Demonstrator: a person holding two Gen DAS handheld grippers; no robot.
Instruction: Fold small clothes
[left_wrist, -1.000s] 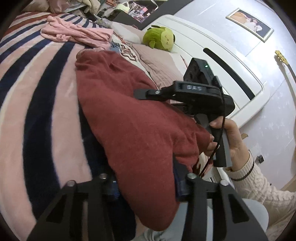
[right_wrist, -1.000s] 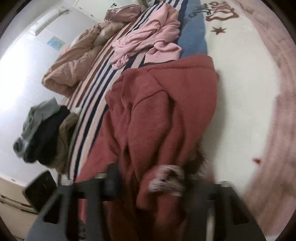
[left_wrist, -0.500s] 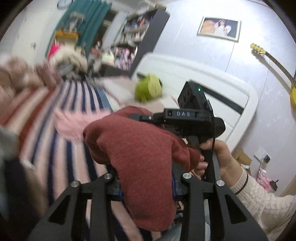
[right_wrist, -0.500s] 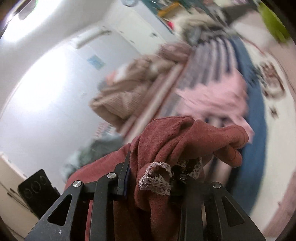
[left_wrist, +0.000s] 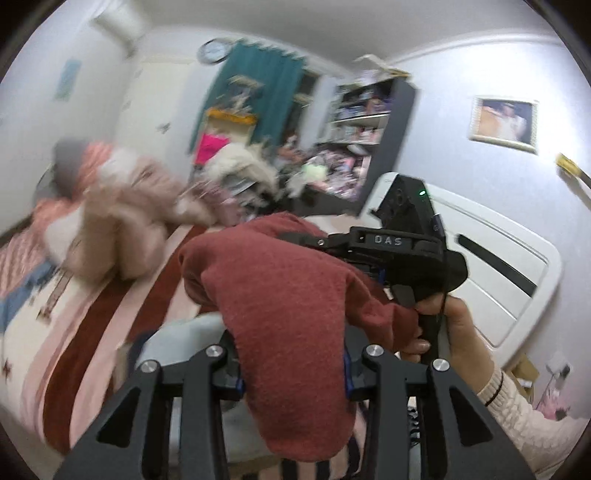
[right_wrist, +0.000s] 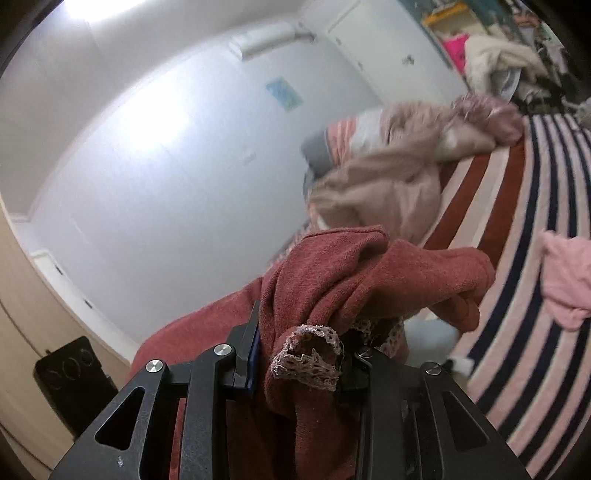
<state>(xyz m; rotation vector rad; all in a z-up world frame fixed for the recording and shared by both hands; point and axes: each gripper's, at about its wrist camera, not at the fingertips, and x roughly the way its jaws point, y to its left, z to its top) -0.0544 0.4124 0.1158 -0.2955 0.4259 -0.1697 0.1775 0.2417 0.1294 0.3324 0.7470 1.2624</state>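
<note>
Left tool (left_wrist: 291, 373) clamping red garment (left_wrist: 291, 314), right tool (left_wrist: 391, 254) beside

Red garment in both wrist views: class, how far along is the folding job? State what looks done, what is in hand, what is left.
Done: no fold shows yet. In hand: the left gripper and right gripper are both shut on the red garment, which hangs bunched above the striped blanket. Left: folding it, and likely the pink garment lying on the blanket.

Striped bed (right_wrist: 524, 266) with a beige padded coat (right_wrist: 388, 184) and a pink garment (right_wrist: 565, 273) on it.
</note>
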